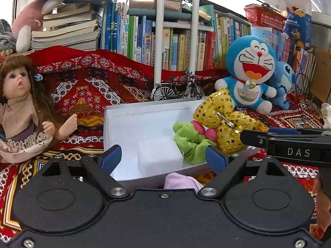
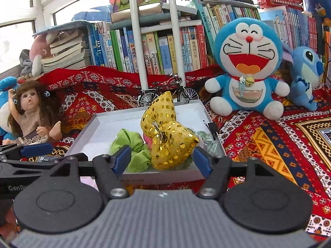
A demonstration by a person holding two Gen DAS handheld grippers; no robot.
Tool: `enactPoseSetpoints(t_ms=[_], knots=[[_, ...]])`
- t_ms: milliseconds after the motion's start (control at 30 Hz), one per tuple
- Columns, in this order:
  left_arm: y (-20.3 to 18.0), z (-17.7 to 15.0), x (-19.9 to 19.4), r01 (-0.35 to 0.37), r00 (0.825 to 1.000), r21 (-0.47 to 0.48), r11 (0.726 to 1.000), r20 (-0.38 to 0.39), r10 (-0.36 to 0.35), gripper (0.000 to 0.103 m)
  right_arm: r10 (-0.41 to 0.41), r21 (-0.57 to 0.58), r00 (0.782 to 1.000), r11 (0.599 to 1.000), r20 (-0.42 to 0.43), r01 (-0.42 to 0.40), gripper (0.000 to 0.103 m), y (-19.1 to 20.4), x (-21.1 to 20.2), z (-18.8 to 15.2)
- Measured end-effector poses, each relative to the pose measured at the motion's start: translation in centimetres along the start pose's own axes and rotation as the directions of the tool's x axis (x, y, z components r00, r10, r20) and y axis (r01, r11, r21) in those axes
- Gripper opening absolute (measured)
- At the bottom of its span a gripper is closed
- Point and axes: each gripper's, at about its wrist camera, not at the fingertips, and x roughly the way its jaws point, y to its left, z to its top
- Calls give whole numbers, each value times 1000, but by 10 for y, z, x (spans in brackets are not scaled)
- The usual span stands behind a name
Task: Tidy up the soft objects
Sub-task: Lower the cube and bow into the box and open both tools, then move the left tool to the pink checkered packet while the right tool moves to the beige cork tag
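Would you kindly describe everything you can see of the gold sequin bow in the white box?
The bow is a puffy, soft-looking fabric piece covered in shiny gold sequins, with a metal clip at its pinched centre. It stands tilted in the white box, one lobe pointing up and back, the other resting low toward the near wall. It leans against the green scrunchie and a pink item behind. Neither claw touches it.

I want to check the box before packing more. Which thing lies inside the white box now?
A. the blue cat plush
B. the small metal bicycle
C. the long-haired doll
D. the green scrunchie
D. The green scrunchie lies inside the white box, beside the gold sequin bow; the other three are outside the box, on the patterned cloth.
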Motion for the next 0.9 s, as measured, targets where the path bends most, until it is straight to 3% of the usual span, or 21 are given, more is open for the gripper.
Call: enactPoseSetpoints(t_ms=[900], knots=[[-1,-54,-64,8,999,-16,1000,32,-7,88,36,-91,998,995,48,-32,84,8,-62,-48]])
